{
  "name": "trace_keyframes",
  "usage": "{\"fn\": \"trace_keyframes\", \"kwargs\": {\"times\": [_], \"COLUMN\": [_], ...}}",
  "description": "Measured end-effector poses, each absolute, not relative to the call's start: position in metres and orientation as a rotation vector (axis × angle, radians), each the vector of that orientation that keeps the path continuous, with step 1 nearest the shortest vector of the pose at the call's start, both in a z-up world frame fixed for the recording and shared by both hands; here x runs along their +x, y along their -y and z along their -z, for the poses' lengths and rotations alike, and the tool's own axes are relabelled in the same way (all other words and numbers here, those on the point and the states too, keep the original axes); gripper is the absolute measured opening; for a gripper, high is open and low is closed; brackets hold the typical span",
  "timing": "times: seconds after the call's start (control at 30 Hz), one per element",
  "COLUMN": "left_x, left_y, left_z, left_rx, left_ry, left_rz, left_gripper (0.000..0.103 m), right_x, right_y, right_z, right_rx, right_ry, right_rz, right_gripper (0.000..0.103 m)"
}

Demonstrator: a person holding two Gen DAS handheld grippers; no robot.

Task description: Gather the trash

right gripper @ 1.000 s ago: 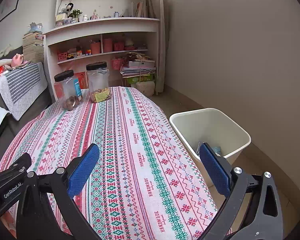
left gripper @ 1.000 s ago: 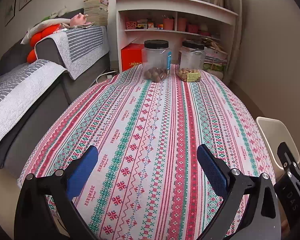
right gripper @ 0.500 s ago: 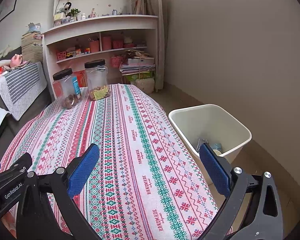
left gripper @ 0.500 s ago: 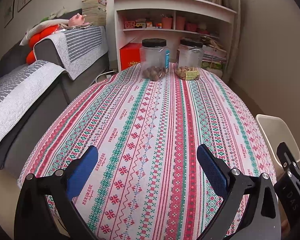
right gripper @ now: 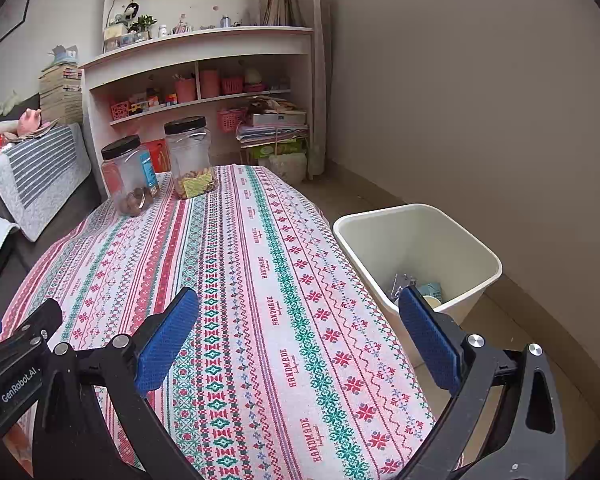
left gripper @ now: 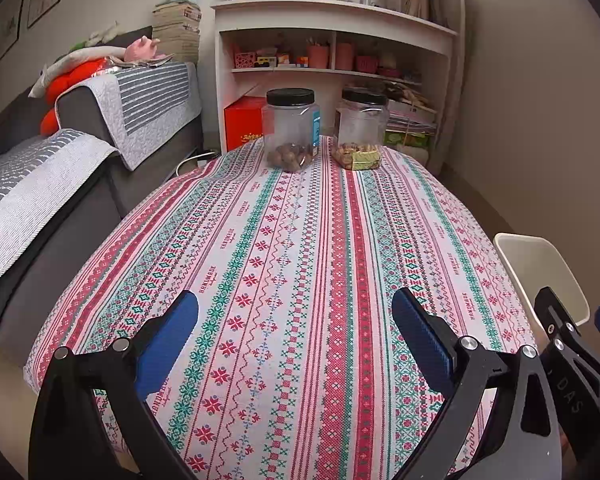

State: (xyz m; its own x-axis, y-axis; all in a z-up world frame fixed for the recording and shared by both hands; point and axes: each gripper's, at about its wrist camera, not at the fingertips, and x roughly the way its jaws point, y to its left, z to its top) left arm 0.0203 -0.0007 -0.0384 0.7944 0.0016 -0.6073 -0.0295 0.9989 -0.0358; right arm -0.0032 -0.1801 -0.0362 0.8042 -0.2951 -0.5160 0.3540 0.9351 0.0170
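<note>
A cream waste bin (right gripper: 476,252) stands on the floor just right of the table, with a few scraps of trash (right gripper: 416,286) at its bottom; its corner (left gripper: 540,264) also shows in the left wrist view. My left gripper (left gripper: 294,320) hovers open over the near end of the patterned tablecloth (left gripper: 300,240), nothing between its blue pads. My right gripper (right gripper: 298,316) is open too, over the table's right near edge, its right finger (right gripper: 428,332) in front of the bin. No loose trash shows on the cloth. The right gripper's body (left gripper: 572,352) shows at the left view's right edge.
Two clear jars with black lids stand at the table's far end, one with nuts (left gripper: 291,130), one with snacks (left gripper: 361,128). Behind them is a white shelf unit (left gripper: 332,52). A grey sofa (left gripper: 80,152) runs along the left. A plain wall (right gripper: 480,100) is right of the bin.
Both views have tilted up and drawn back a little, so the jars sit lower and slightly farther. Both grippers stay open and empty.
</note>
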Motion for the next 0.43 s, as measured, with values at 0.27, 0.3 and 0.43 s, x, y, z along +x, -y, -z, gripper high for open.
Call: {"fn": "trace_keyframes", "kwargs": {"times": [0.27, 0.3, 0.43], "left_x": [0.0223, 0.0232, 0.0244], "left_y": [0.002, 0.0017, 0.0025], "left_z": [0.0399, 0.0404, 0.042], "left_rx": [-0.046, -0.047, -0.042], "left_ry": [-0.677, -0.686, -0.697], "left_rz": [-0.027, -0.03, -0.048], "left_gripper": [0.095, 0.095, 0.095], "right_x": [-0.0031, -0.0032, -0.0013], "right_y": [0.1815, 0.1816, 0.1819], "right_z": [0.0366, 0.0367, 0.0371], "right_rx": [0.113, 0.112, 0.108], "right_ry": [-0.529, -0.529, -0.534], "right_rz": [0.364, 0.366, 0.373], "right_gripper": [0.096, 0.096, 0.096]}}
